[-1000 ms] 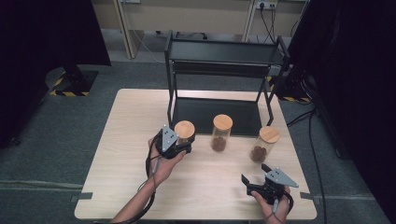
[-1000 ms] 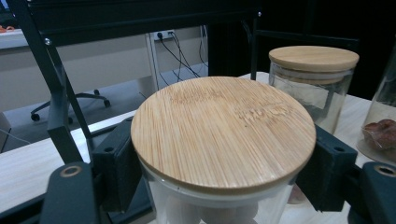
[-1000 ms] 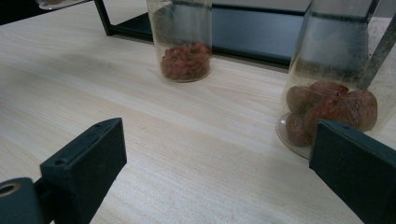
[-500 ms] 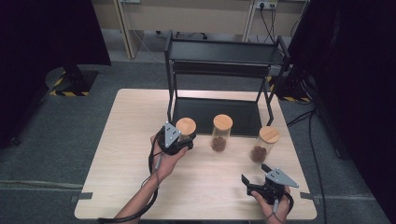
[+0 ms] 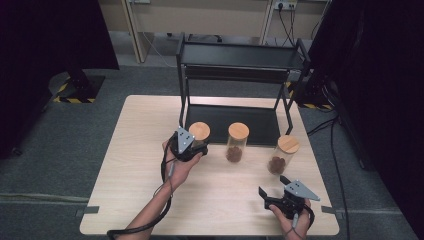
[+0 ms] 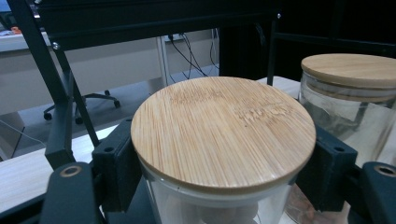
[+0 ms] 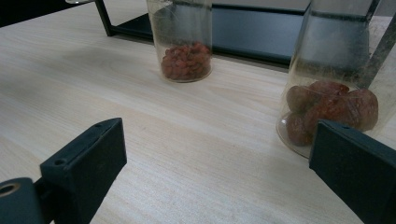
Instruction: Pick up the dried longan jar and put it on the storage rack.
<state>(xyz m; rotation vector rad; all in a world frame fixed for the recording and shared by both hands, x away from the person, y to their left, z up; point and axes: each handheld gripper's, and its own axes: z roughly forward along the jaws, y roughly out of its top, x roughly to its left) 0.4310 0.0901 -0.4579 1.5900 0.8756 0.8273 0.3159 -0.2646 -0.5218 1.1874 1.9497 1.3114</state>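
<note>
Grey carpet lies all round a pale wood tabletop (image 5: pixel 150 150), w/ a black metal rack (image 5: pixel 240 55) at its far edge. Three glass jars w/ round wood lids stand in a row just in front of the rack's low shelf (image 5: pixel 235 116).

Left gripper (image 5: pixel 192 146) has its jaws closed on the left jar (image 5: pixel 199 134), near the middle of the tabletop. In the left gripper view the two black pads (image 6: pixel 116 168) press on the glass from both sides, just under the wood lid (image 6: pixel 223 130). Pale round bits sit inside, can't tell what.

Middle jar (image 5: pixel 237 142) is close by, w/ small red-brown bits at the bottom. Right jar (image 5: pixel 280 154) sits nearer the right edge & holds bigger brown lumps. Right gripper (image 5: pixel 272 192) rests low near the front right corner, jaws open & holding nothing; the right jar (image 7: pixel 334 79) is just past its far jaw, not between them.

Step in hand, I think: move the left jar, prob. up onto the rack.

How to do it well:
- Keep the squeeze steady. Glass is slick & the grip is high, so the jar can slip down.
- Lift straight up first, keep it upright so the lid stays on.
- Mind the middle jar beside it & the rack's thin black post (image 6: pixel 65 107).
- Go slow, set it down flat, then let go.
- Keep the right gripper still so it doesn't bump the right jar.
</note>
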